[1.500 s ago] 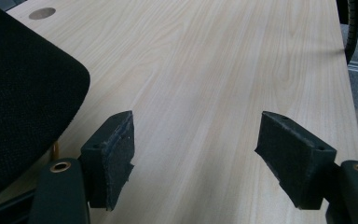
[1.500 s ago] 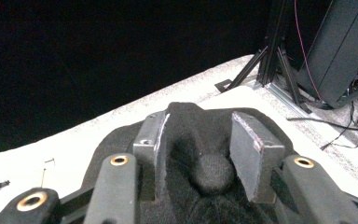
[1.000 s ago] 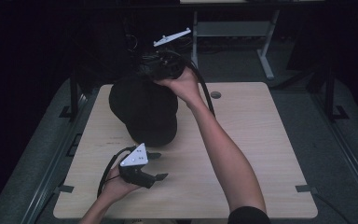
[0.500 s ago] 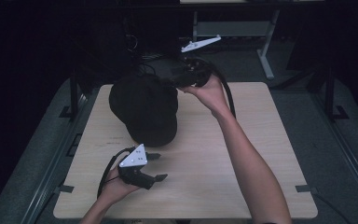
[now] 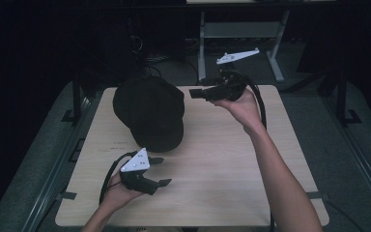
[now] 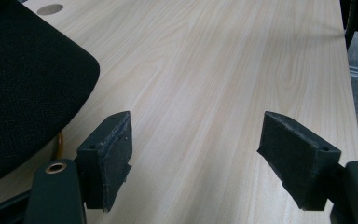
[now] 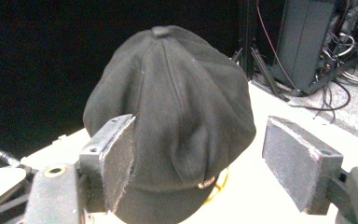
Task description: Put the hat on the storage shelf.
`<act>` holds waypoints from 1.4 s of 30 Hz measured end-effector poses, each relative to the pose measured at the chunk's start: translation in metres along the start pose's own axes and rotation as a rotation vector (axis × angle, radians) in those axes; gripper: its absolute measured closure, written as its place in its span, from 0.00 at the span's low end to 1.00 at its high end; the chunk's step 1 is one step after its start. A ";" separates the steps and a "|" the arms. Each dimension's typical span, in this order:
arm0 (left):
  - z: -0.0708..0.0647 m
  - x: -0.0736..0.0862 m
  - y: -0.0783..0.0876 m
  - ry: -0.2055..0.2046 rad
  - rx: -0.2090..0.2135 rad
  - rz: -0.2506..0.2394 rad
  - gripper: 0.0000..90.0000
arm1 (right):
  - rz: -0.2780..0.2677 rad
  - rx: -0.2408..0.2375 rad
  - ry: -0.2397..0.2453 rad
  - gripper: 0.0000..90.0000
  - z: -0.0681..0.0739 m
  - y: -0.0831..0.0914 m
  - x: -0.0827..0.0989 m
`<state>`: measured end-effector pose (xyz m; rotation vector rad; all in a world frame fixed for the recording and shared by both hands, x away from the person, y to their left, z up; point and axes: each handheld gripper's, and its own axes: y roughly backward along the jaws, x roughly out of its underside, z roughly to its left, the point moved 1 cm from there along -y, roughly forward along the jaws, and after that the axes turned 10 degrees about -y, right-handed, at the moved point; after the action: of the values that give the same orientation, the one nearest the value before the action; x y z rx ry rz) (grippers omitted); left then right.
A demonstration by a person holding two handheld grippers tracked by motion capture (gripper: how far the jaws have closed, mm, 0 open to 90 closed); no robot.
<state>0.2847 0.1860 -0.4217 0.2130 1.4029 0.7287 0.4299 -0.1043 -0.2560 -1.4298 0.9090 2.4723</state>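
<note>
1. Cap (image 5: 149,111), black, lay on the table (image 5: 222,159) in the high view, at its far left part, with the brim towards the near side. The left gripper (image 5: 160,171) rested low over the near left of the table, in the person's left hand (image 5: 121,191), just near of the brim and apart from it; its jaws stood wide with nothing between them. The right gripper (image 5: 197,92) hung over the far edge, just right of the cap, pointing left at it. Its jaws had just been opening and gripped nothing.

2. In the left gripper view, the two pads (image 6: 114,149) stood well apart over bare wood. The cap's (image 6: 23,88) black cloth lay at the left, clear of the left pad.

3. In the right gripper view, the cap (image 7: 177,116) sat ahead on the table (image 7: 270,186), crown button at the top, a yellow-lined edge showing at its bottom rim. The open pads (image 7: 303,163) framed it without touching; the left one overlapped it in the picture only.
</note>
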 end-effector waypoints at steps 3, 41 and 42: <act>0.000 0.000 0.001 -0.003 -0.002 0.004 0.28 | 0.000 0.000 -0.007 0.27 -0.003 0.006 0.009; -0.001 0.001 0.002 0.001 0.001 0.008 0.28 | 0.019 0.069 -0.109 0.25 -0.036 0.064 0.095; -0.001 0.001 0.002 0.001 0.002 0.007 0.28 | 0.018 0.071 -0.116 0.25 -0.038 0.066 0.098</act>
<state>0.2833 0.1877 -0.4212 0.2192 1.4048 0.7334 0.3783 -0.1960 -0.3228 -1.2472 0.9798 2.4792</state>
